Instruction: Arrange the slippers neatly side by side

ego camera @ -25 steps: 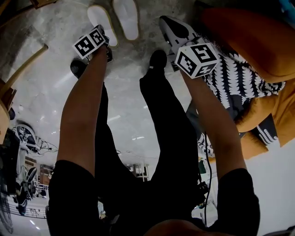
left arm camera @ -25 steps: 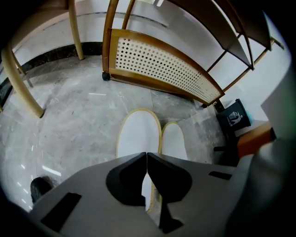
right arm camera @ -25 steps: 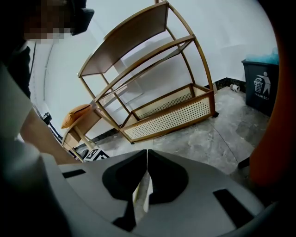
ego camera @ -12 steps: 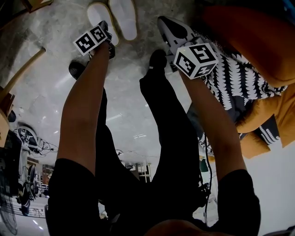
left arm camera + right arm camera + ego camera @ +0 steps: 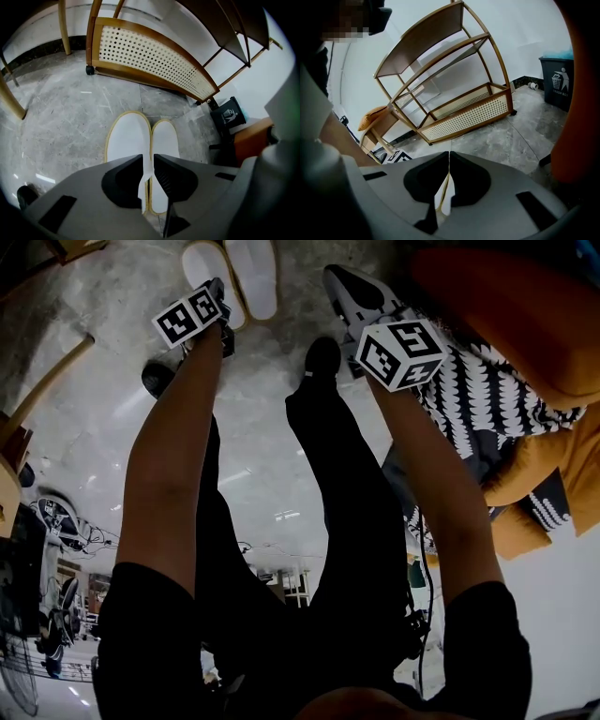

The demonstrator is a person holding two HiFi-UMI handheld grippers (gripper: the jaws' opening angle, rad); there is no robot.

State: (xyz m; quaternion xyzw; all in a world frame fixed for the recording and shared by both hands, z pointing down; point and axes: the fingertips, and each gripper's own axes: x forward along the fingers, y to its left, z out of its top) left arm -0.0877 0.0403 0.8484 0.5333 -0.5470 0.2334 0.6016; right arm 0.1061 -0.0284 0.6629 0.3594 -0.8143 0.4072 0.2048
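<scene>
I count two slippers [image 5: 127, 140] side by side. My left gripper [image 5: 147, 161] has just been opening, jaws spread around one edge. Only the right gripper [image 5: 449, 157] view shows shut jaws pinching a white strip [image 5: 443, 199].

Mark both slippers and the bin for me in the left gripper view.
wider slipper [image 5: 125, 140], left gripper view, middle of its white surface.
narrower slipper [image 5: 165, 143], left gripper view, middle of its white surface.
dark bin [image 5: 228, 114], left gripper view, front face by the white symbol.
</scene>
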